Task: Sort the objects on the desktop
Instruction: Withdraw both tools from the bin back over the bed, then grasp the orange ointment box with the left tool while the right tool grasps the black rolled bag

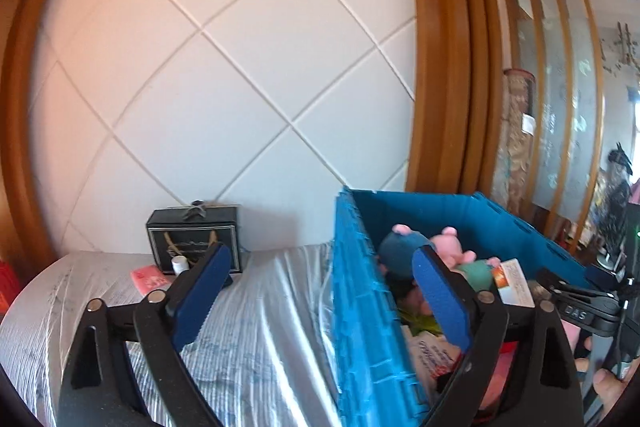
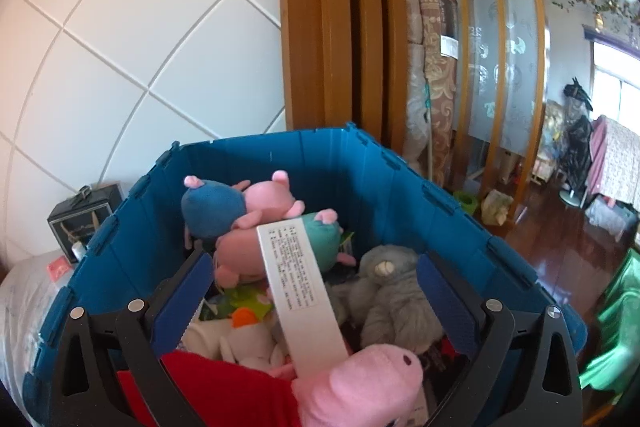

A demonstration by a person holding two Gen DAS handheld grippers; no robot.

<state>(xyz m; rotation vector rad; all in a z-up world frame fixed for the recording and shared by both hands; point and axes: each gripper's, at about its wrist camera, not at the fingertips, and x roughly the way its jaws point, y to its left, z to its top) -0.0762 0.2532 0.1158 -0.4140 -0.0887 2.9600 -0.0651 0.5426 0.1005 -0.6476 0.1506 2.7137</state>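
Both tongs spread, gripping nothing. Right tongs over blue crate (plush-packed); white box perched on top, nudge could topple it.

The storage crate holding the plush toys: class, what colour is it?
Blue. The crate shows best in the right wrist view, ribbed walls all round.
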